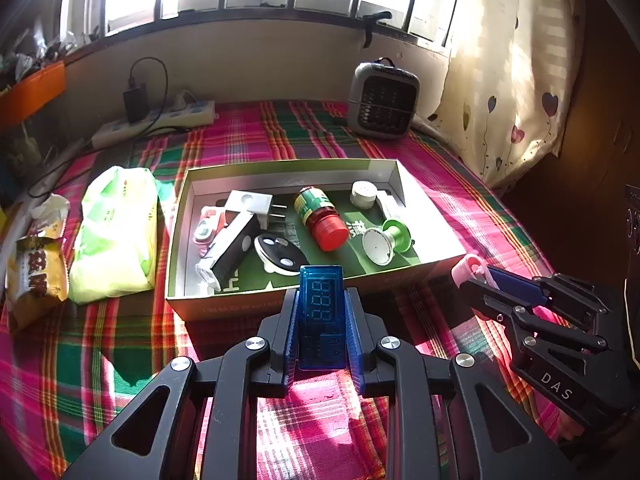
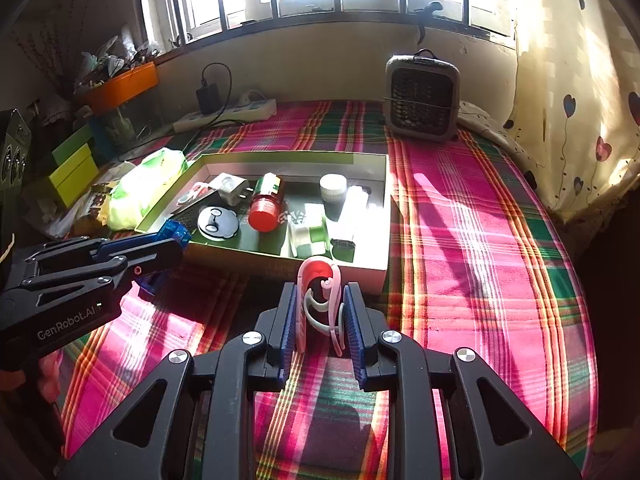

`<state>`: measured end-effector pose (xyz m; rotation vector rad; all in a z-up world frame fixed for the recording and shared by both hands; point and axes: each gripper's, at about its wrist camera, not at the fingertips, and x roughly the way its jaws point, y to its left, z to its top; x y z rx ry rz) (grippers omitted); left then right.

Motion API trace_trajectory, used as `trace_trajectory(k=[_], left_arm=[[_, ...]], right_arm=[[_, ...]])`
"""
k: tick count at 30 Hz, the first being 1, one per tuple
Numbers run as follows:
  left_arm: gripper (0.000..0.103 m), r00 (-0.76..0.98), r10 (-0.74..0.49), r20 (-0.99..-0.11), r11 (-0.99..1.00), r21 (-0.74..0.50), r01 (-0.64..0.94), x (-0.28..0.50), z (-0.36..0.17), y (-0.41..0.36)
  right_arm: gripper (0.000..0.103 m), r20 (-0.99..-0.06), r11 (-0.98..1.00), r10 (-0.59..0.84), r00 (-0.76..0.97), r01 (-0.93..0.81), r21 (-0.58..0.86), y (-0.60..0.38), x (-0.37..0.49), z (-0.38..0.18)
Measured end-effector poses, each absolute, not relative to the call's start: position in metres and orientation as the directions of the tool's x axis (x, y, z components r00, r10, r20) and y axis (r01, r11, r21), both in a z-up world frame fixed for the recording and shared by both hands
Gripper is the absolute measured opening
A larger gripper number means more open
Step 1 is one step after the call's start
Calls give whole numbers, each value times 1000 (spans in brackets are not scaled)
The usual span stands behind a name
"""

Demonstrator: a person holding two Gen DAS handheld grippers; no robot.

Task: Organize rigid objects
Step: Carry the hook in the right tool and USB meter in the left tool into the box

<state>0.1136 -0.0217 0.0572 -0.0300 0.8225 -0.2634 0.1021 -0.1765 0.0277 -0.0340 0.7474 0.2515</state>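
Left gripper (image 1: 322,320) clamps a blue meter (image 1: 322,312), right gripper (image 2: 320,316) a pink clip (image 2: 320,292); lift both clear over the box (image 1: 304,300) rim at mid-frame before letting go.

Plaid-covered surface (image 2: 460,208) – pink, green, red checks. Directly on it: open cardboard box (image 1: 432,270), green wipes pack (image 1: 116,232), snack packet (image 1: 36,280), grey heater (image 1: 382,98), white power strip (image 1: 160,120).
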Motion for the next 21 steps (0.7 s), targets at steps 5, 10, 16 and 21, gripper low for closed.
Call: trace_trajectory(k=[5, 10, 16, 21], left_arm=[[21, 654, -245, -715, 967, -133, 217, 125, 61, -17], [21, 654, -248, -714, 967, -136, 217, 137, 62, -15], [21, 652, -247, -717, 967, -140, 212, 154, 62, -12], [21, 648, -246, -721, 968, -141, 210, 168, 60, -13]], right_arm=[[25, -666, 970, 213, 714, -239, 55, -175, 112, 34], [25, -660, 970, 212, 720, -237, 53, -173, 125, 39], [25, -659, 970, 212, 722, -236, 54, -170, 142, 41], [25, -656, 968, 220, 722, -244, 56, -167, 156, 42]])
